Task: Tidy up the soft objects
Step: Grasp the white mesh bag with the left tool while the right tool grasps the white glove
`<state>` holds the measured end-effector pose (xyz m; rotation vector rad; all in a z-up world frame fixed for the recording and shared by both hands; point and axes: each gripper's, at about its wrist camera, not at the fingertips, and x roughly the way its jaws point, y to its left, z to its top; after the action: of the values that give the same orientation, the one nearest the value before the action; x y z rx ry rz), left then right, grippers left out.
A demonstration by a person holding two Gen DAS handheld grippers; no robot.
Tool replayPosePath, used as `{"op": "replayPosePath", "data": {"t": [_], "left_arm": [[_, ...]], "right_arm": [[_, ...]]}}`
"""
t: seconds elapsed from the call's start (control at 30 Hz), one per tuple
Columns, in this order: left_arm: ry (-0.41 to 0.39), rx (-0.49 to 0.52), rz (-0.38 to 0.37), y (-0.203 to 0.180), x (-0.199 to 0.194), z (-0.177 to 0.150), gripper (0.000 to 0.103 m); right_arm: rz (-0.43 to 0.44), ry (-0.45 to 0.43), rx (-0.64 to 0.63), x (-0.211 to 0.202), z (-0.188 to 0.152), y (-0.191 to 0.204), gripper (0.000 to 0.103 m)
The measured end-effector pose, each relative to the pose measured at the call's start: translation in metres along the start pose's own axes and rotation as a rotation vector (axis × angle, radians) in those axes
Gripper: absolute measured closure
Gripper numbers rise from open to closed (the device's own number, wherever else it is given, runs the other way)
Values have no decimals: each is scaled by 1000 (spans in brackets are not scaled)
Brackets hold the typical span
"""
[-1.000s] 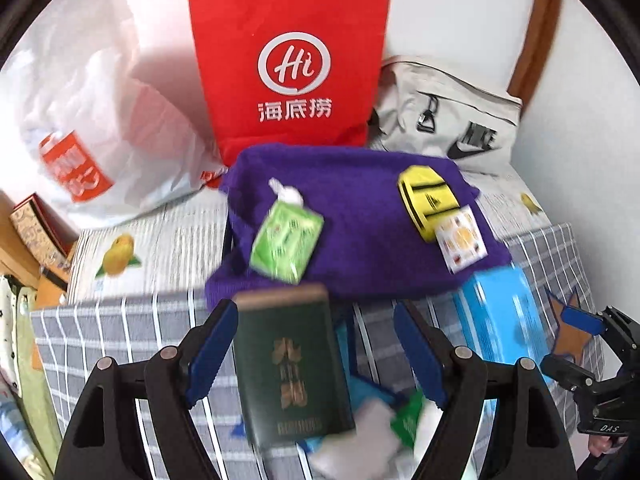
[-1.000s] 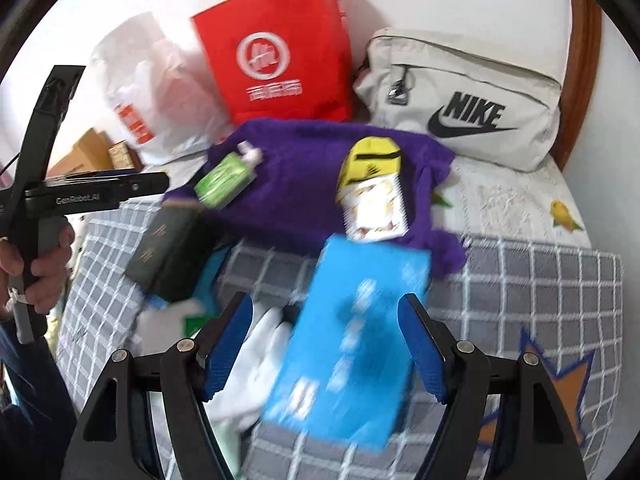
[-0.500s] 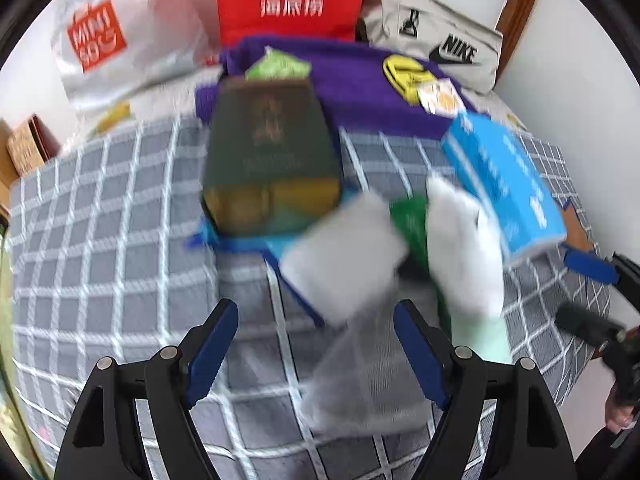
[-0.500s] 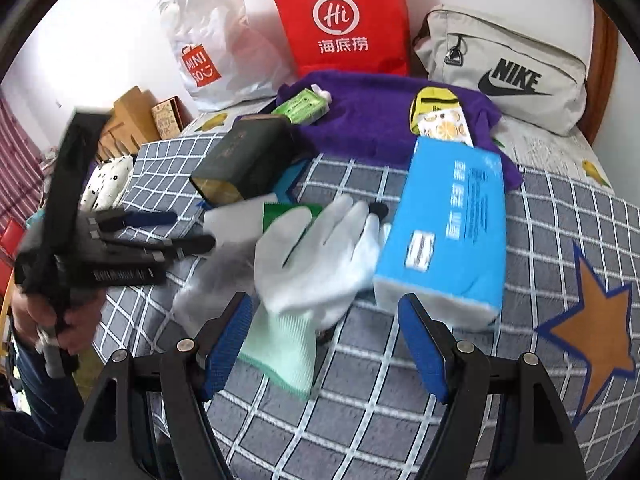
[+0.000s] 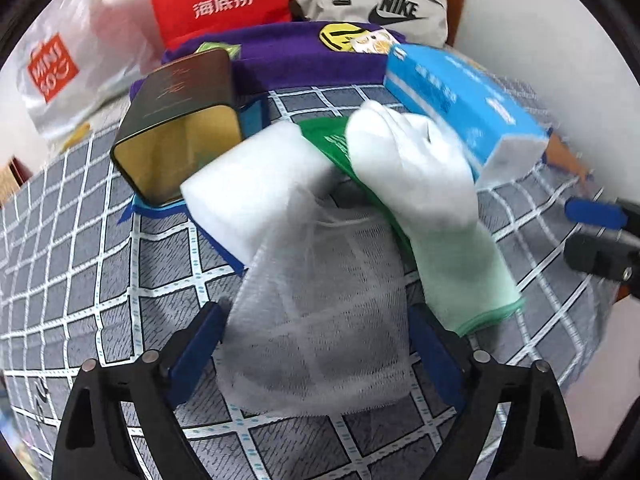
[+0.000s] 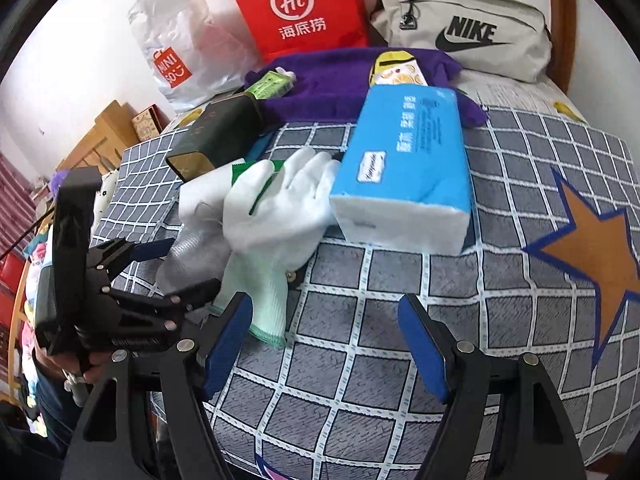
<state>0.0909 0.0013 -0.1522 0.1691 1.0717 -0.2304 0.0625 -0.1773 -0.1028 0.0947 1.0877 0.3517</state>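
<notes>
Mesh cloth: white and see-through, it lay on the grey checked bedspread, its near end between the two blue pads of the left gripper, its far end running up against the white foam block.
Left gripper: fingers spread wide on either side of the mesh cloth; whether the pads touched it cannot be told.
Right gripper: fingers spread wide over bare bedspread, holding nothing, to the right of the mesh cloth.
White glove: just right of the mesh cloth, its pale green cuff towards the camera, its fingers resting on a green packet.
White foam block: beyond the mesh cloth, touching it.
Blue tissue pack: right of the mesh cloth, beside the glove's fingers.
Dark green tin: beyond the mesh cloth to the left, behind the foam block.
Purple cloth: well beyond the mesh cloth, carrying a green pouch and a yellow packet.
Red paper bag: furthest from the mesh cloth, against the wall beside a beige Nike bag.
</notes>
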Motion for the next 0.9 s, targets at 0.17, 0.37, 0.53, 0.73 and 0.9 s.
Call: {"op": "replayPosePath", "data": {"t": [0.17,0.37,0.53,0.73,0.9], "left_arm": [[-14,-26,3,1,-2,-1,8],[-20,-37,23,-2,-1,1,14],[-26,-22,14,-1,-9,2,50],[-16,-88,-20,19,-19,-8,81],[-21,-177,-29,44,-27,-18,81]], "right_arm": [[-9,10,12,5,-2,-3,28],[-4,-23,8,-2,6,-3,28],[34,-27,16,0,9,4,28],[54,-23,-43,13,17,27,28],[54,-17,-94,30,26,44,29]]}}
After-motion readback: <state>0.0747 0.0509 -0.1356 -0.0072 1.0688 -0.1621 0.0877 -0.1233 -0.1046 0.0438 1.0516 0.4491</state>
